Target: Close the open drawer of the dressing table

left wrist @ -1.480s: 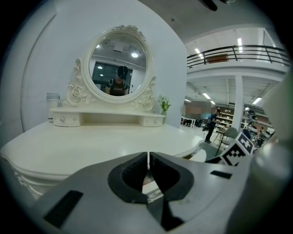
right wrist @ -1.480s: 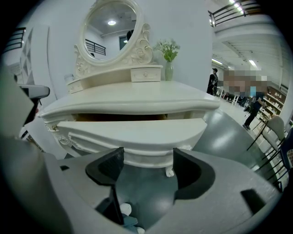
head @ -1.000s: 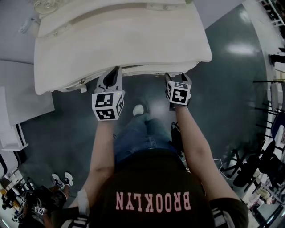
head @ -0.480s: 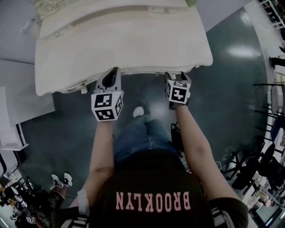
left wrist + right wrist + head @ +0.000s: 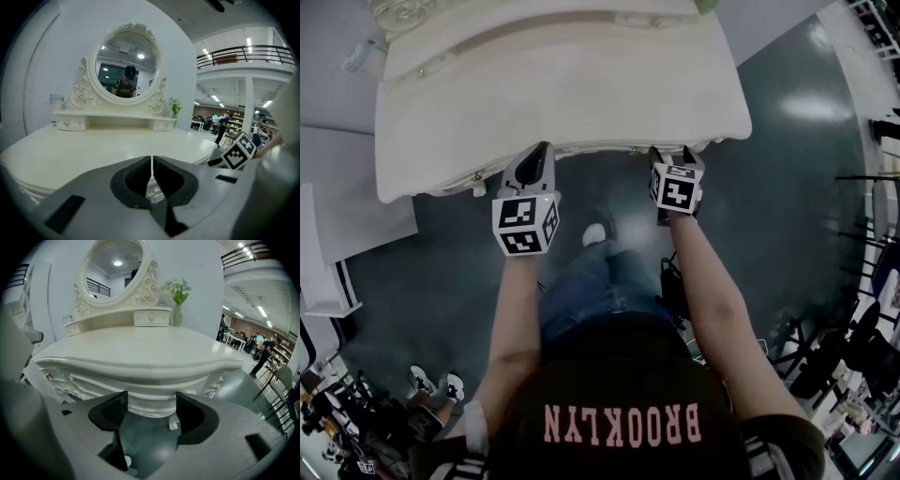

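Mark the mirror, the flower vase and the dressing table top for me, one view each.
mirror (image 5: 125,63), left gripper view, centre of the glass.
vase (image 5: 177,317), right gripper view, middle of its body.
dressing table (image 5: 562,89), head view, bare middle of its top.

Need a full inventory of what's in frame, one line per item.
dressing table: 1, cream, in front of the person
mirror: 1, oval with a cream carved frame, at the table's back
small drawers: 2, cream, on the shelf under the mirror
vase of flowers: 1, green and white, right of the mirror
floor: dark teal, glossy
left claw: 1, grey, shut, at the table's front edge
right claw: 1, grey, open and empty, below the table's front edge
marker cubes: 2, black-and-white, one per claw
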The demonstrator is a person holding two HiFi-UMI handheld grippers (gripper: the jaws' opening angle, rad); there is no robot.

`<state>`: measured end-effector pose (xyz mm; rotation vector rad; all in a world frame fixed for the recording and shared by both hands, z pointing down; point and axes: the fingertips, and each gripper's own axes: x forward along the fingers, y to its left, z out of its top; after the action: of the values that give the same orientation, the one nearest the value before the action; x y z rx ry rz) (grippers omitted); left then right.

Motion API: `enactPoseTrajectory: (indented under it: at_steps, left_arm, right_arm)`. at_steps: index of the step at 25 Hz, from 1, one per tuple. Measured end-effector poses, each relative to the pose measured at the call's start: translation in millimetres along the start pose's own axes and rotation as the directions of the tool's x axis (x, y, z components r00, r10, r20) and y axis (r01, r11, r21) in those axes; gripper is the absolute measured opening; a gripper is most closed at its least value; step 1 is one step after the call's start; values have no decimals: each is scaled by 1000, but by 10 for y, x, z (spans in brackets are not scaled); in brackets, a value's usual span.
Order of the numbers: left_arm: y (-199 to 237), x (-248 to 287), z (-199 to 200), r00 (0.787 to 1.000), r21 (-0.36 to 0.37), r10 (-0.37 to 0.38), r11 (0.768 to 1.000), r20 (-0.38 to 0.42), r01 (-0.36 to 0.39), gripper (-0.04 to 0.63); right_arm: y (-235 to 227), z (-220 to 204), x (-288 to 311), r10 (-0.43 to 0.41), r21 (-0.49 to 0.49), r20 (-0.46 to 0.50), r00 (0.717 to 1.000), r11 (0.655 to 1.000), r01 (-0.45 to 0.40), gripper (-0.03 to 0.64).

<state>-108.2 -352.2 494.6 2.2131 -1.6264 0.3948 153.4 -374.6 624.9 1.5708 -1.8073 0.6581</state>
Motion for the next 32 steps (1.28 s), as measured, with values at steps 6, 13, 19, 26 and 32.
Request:
enactPoseTrajectory:
  at_steps: [6,13,19,26,32]
  left_arm:
    - [-61,2,21,1000,7,-19,1000,0,19,14]
    - [-94,-24,15,1000,15,-27,1000,3,27,15]
    - [-88,-74,-1,1000,26,-20,999,3,20,15]
    - [-145,-182,-43,1000,37,-22,999,2,22,15]
    - [-210,-280,-81,1000,40,-25,999,5,25,15]
  right_arm:
    - [-4,58,18,-5,-5,-1,1000,1000,5,313]
    - [-5,74,47,1,7,2,1000,1000,-1,313]
    - [5,93,72,19,-1,3,1000,1000,-19,313]
    - [-1,73,46,-5,-6,7,1000,1000,5,313]
    - [41,9,-61,2,-22,5,1000,1000,-2,313]
